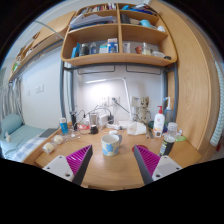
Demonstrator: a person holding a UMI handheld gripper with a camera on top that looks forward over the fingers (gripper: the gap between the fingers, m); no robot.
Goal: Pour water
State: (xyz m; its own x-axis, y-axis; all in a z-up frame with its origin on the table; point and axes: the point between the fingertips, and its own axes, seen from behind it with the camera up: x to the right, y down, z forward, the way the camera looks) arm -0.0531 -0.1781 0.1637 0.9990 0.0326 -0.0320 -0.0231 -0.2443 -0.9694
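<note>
Standing upright, the cup (pixel 110 143) sits beyond the open gripper (pixel 112 163).

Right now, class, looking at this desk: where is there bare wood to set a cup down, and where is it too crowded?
Bare desk lies between the open tool's fingers, below the cup standing just ahead of them. Beyond the cup it is crowded: small items line the back, with the white bottle to the right. The shelf above is full.
</note>
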